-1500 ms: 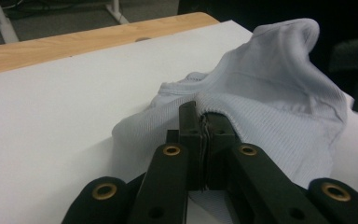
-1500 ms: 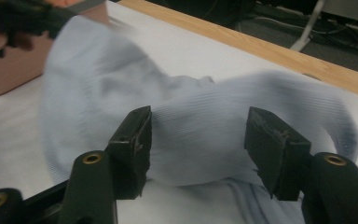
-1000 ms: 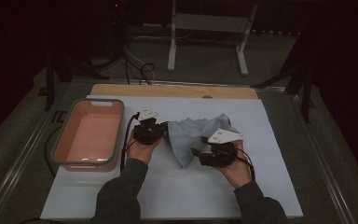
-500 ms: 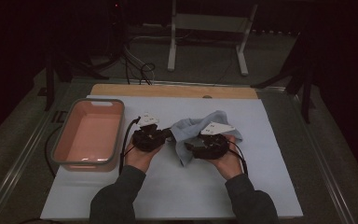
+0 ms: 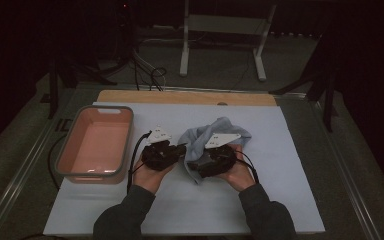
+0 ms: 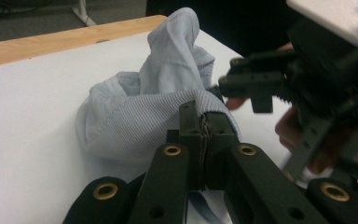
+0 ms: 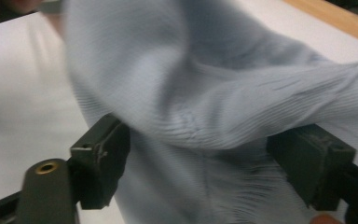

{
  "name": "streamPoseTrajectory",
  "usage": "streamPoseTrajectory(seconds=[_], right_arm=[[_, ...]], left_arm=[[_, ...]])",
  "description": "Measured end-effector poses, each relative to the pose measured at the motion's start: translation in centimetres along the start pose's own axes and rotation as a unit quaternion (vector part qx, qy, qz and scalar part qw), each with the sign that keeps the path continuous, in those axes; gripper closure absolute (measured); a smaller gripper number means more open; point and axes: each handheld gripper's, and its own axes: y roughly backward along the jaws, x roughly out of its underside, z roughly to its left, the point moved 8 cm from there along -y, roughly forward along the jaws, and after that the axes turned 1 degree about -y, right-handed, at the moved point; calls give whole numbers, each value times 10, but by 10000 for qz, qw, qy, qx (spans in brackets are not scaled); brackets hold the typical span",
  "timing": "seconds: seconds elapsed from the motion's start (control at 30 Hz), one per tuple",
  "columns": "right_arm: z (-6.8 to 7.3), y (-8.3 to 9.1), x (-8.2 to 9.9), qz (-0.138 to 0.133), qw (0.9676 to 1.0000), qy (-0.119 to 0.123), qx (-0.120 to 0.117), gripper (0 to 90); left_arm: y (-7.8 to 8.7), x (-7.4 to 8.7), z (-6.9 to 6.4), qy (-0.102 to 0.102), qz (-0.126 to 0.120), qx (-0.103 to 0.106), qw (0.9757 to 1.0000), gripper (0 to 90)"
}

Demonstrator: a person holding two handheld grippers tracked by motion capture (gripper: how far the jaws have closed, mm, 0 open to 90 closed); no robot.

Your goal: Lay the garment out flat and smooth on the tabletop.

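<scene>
A light blue ribbed cloth [image 5: 215, 131] lies bunched on the white mat between the two hands. My left gripper [image 6: 204, 122] is shut on a fold of the cloth [image 6: 158, 107] and shows in the high view as the left gripper [image 5: 181, 149] at the cloth's left edge. My right gripper [image 7: 205, 158] has just been opening its jaws. They stand wide apart, and the cloth [image 7: 205, 93] hangs loosely between the pads [image 7: 103, 154] without being pressed. In the high view the right gripper [image 5: 196, 164] sits close against the left one, at the cloth's near side.
A pink bin [image 5: 65, 150] with a grey rim stands at the left of the white mat [image 5: 290, 190]. A wooden strip [image 5: 180, 96] runs along the mat's far edge. Behind the table are a metal stand [image 5: 220, 35] and cables on the floor.
The right hand has moved left toward the left hand, and the left hand has drawn slightly nearer the person. The cloth has been gathered into a tighter bunch between them.
</scene>
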Motion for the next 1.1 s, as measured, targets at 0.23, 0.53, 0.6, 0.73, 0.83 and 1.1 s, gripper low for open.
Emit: streamPoseTrajectory(seconds=[0.23, 0.53, 0.6, 0.73, 0.83, 1.1], right_arm=[[11, 1, 7, 67, 9999, 88, 35, 152], [17, -10, 14, 254, 9970, 112, 726, 204], [17, -13, 15, 312, 9958, 97, 853, 232], [14, -17, 19, 411, 9924, 126, 1151, 367], [8, -16, 21, 469, 9908, -13, 1268, 565], [-5, 1, 25, 409, 9903, -136, 1324, 872]], left_arm=[[0, -7, 12, 387, -194, -98, 9990, 896], [-2, -14, 23, 792, -381, -240, 9958, 897], [-2, -15, 25, 866, -422, -278, 9950, 897], [0, -16, 30, 954, -454, -333, 9938, 897], [0, -15, 32, 960, -452, -377, 9936, 896], [-1, -8, 43, 974, -370, -563, 9930, 892]])
